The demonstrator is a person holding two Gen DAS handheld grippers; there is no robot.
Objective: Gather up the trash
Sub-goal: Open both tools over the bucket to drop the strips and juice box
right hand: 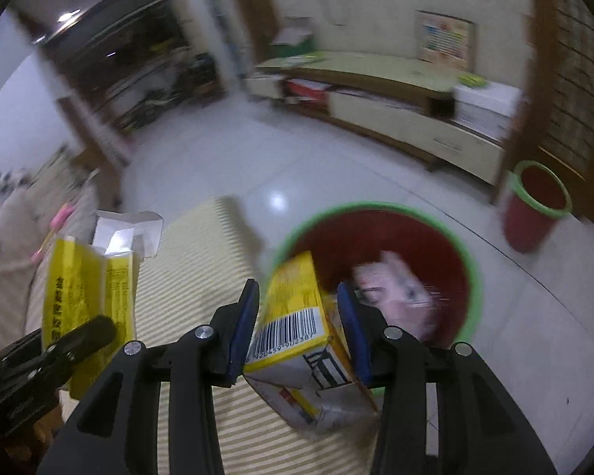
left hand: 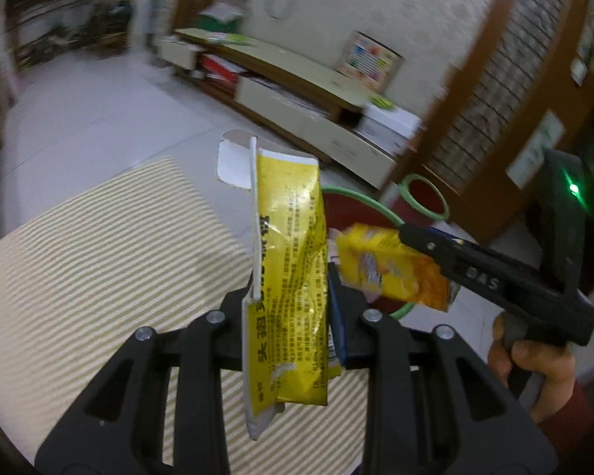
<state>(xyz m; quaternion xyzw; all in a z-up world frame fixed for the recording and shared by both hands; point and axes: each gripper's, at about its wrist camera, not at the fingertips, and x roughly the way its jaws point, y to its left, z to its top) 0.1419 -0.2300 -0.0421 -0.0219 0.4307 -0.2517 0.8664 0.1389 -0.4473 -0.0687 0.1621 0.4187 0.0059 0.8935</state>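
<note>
My left gripper (left hand: 289, 297) is shut on a flattened yellow carton (left hand: 289, 245) with a torn white flap, held upright above the striped table (left hand: 99, 257). It also shows in the right wrist view (right hand: 87, 289). My right gripper (right hand: 297, 308) is shut on a small yellow box with a barcode (right hand: 293, 328), held over the rim of a red bin with a green rim (right hand: 471, 261). A pink wrapper (right hand: 400, 289) is inside the bin. In the left wrist view the right gripper (left hand: 400, 237) holds the yellow box (left hand: 384, 269) beside the carton, over the bin (left hand: 360, 202).
A second red bin with a green rim (right hand: 534, 209) stands further right near a brown wooden post (left hand: 475, 91). A low cream cabinet (right hand: 396, 111) runs along the far wall. White tiled floor (right hand: 289, 182) lies beyond the table.
</note>
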